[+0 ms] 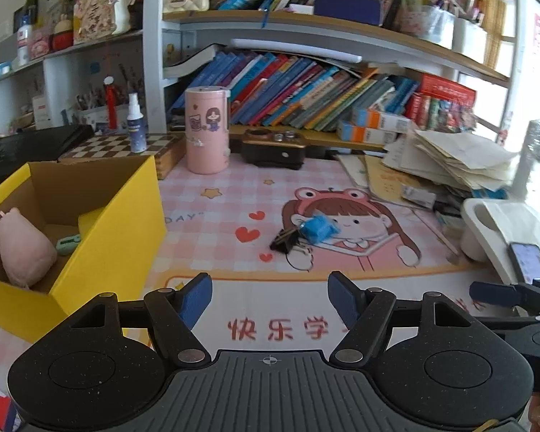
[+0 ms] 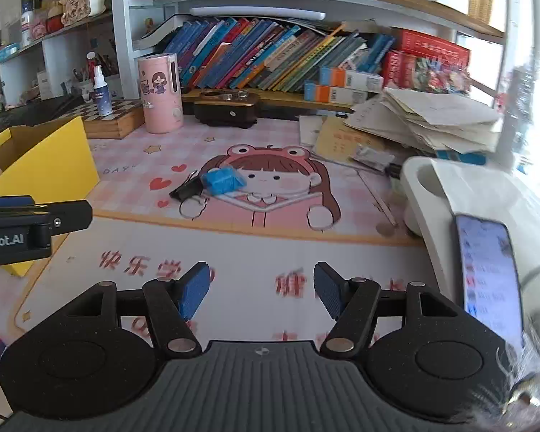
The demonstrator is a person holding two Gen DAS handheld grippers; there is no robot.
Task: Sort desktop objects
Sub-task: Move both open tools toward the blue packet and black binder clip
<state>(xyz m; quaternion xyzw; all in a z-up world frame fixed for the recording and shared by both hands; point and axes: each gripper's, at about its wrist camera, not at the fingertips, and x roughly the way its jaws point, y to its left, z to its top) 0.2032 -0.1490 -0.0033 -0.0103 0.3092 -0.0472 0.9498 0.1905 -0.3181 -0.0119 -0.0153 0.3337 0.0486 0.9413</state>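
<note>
From the left wrist I can see down into the yellow box (image 1: 100, 237): a pink plush toy (image 1: 21, 248) lies against its near-left wall, with a small green item (image 1: 68, 244) beside it on the cardboard floor. The right wrist shows only that box's outer wall and a sliver of the toy. What the right wrist gives me instead is the phone (image 2: 489, 280), screen lit, leaning on the white stand (image 2: 432, 194) at the desk's right edge (the left view catches just its top corner).

Both views agree on what remains on the desk mat (image 1: 234, 216): a black binder clip (image 1: 286, 243) touching a crumpled blue thing (image 1: 318, 228), lying on the cartoon girl's face near the middle of the mat, well apart from the box.

My left gripper (image 1: 270, 300) has its jaws spread with nothing between them, only the printed mat below. My right gripper (image 2: 261, 291) is likewise spread and empty.

The open room is the front half of the mat, bare between both grippers and the clip. It is hemmed by the box on the left, the paper stack (image 2: 432, 122) and stand on the right, and a pink canister (image 1: 207, 129) at the back.
</note>
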